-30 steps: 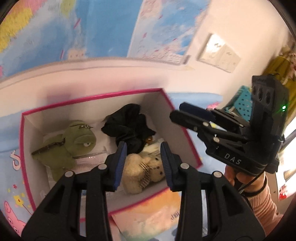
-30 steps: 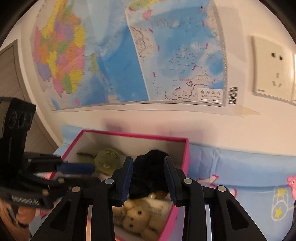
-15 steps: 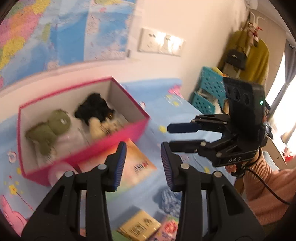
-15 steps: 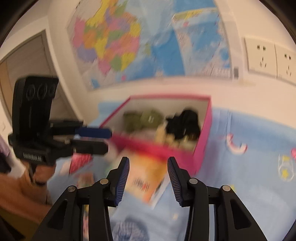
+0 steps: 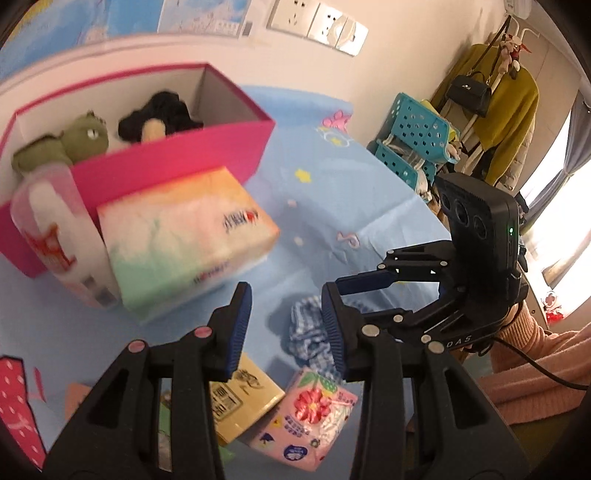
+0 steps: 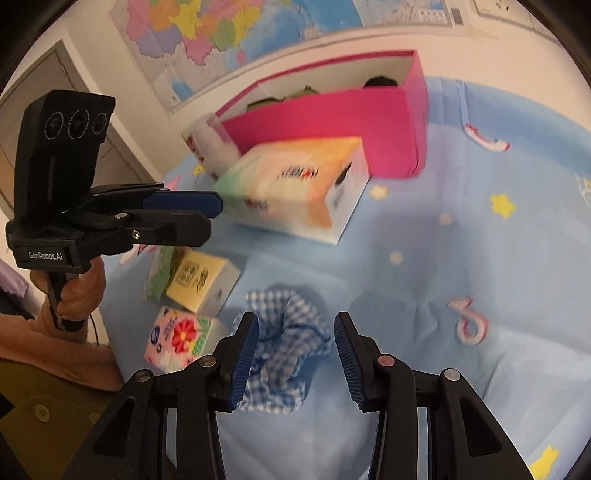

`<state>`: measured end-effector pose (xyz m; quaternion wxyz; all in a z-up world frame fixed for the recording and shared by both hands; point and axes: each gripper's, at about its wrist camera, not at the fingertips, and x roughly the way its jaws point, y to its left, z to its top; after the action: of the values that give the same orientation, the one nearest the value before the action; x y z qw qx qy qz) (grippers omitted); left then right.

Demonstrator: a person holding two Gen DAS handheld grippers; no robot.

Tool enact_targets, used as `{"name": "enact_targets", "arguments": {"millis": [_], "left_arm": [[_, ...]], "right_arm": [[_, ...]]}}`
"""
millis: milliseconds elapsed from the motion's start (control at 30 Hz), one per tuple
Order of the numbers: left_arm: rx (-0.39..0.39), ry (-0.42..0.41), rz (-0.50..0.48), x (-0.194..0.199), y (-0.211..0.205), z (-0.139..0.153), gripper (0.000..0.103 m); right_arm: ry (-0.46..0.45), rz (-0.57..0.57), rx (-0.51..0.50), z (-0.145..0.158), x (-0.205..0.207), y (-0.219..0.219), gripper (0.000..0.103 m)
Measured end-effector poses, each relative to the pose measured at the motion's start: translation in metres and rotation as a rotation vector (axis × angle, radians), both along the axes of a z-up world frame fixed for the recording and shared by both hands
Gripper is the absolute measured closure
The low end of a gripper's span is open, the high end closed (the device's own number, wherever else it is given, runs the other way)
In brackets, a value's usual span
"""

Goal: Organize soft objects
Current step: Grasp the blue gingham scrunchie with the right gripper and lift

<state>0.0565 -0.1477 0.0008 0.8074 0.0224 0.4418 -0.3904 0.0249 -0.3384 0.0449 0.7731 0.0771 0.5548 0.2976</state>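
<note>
R gripper nearer the checked cloth, fingers apart, empty.
We see cloth crumpled on blue sheet, dead ahead btwn R fingers, skewed left; L gripper off to the side, also apart, nothing held.

Colourful wall map above bed. White wall sockets on wall. Teal perforated baskets stacked beside bed. Yellow garment and black handbag hang on rack. Bright window at far edge.
</note>
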Motion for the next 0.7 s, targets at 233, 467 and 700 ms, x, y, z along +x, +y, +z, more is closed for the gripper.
{"name": "enact_targets", "arguments": {"millis": [233,467,700], "left_arm": [[0.016,0.045,-0.005,-0.004,-0.001,-0.016,0.062],[0.013,0.081,-0.035,-0.006,-0.005,-0.025,0.062],[0.003,0.120,-0.083,-0.009,-0.014,-0.031,0.059]], "right_arm": [[0.004,-0.003,0.006,-0.006,-0.005,0.004,0.060],[-0.012,-0.003,-0.006,-0.003,-0.007,0.003,0.092],[-0.080,-0.033,0.025,0.022,-0.004,-0.005,0.093]]}}
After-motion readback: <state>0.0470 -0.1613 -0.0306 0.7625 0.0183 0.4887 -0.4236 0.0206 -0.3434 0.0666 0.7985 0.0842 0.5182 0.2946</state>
